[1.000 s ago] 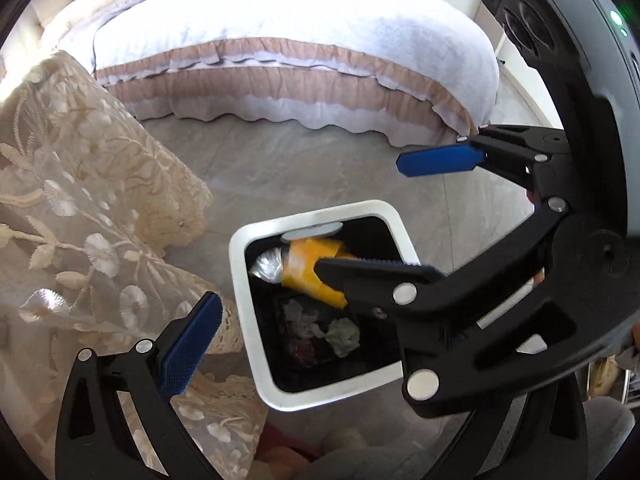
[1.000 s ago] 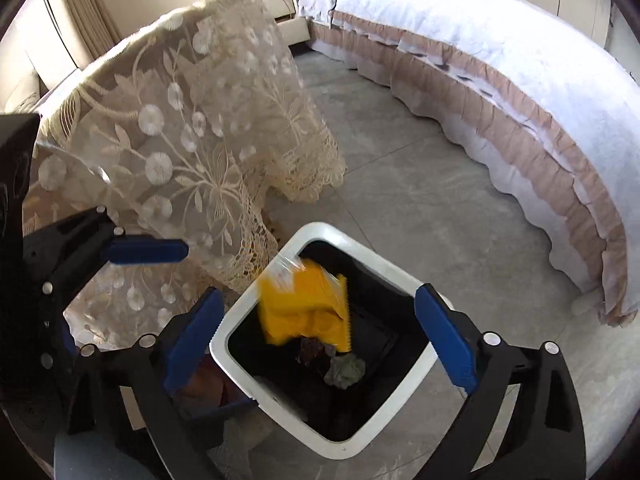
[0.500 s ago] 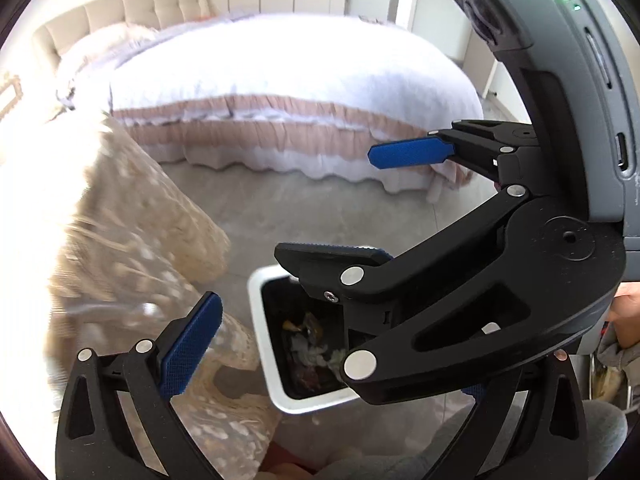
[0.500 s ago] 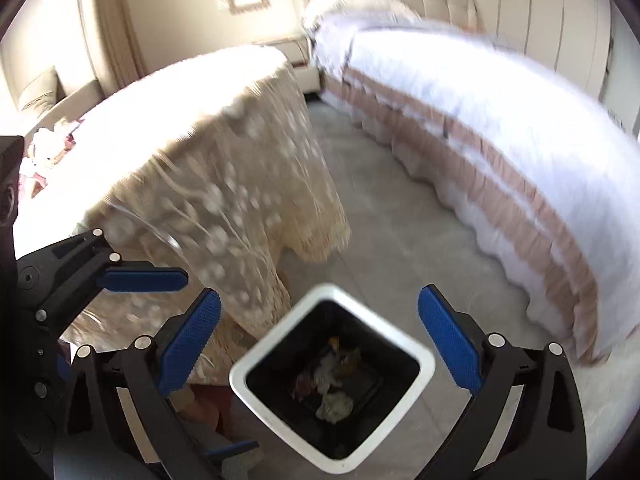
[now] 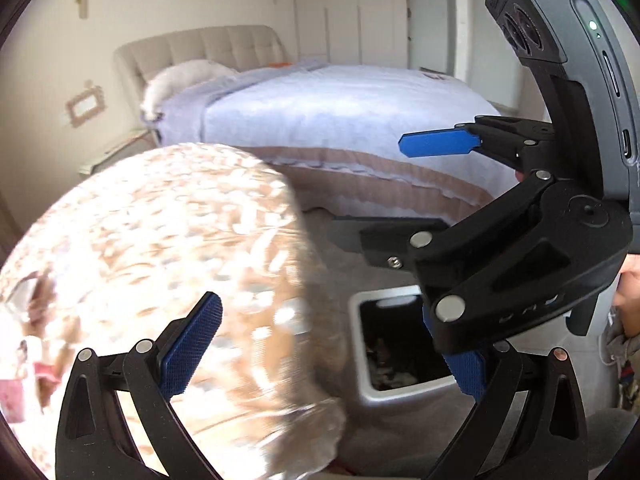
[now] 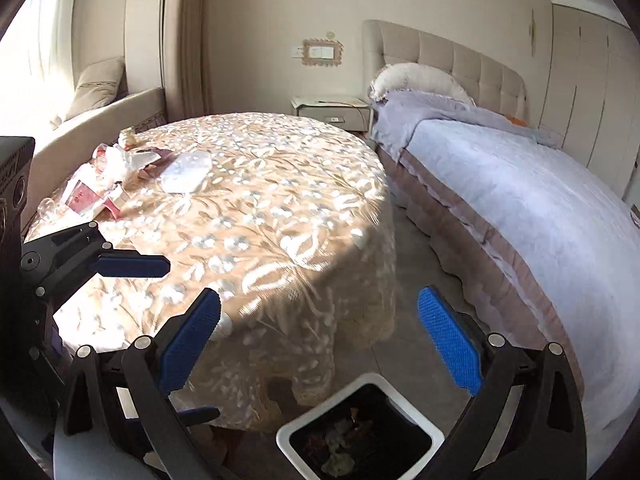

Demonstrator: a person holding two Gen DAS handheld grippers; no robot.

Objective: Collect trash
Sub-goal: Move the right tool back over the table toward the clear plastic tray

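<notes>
A white square bin [image 6: 420, 412] with a black liner stands on the floor beside the round table, with crumpled trash inside. My right gripper [image 6: 320, 344] hangs open and empty above it, facing the table. A heap of wrappers and a pink-red packet [image 6: 100, 184] lies on the table's far left, next to a flat white object [image 6: 186, 170]. My left gripper [image 5: 330, 360] is open and empty over the table's edge. The bin [image 5: 356, 344] shows low between its fingers, half hidden by the right gripper [image 5: 412, 188].
The table wears a beige lace cloth [image 6: 260, 208] that hangs to the floor. A bed [image 6: 520, 200] runs along the right, leaving a strip of grey floor [image 6: 416, 264]. A nightstand [image 6: 332, 110] and a cushioned bench [image 6: 100, 120] stand behind the table.
A yellow packet fell from the right gripper into the bin. Both grippers then rose and tilted up from the bin towards the table top, staying open.
</notes>
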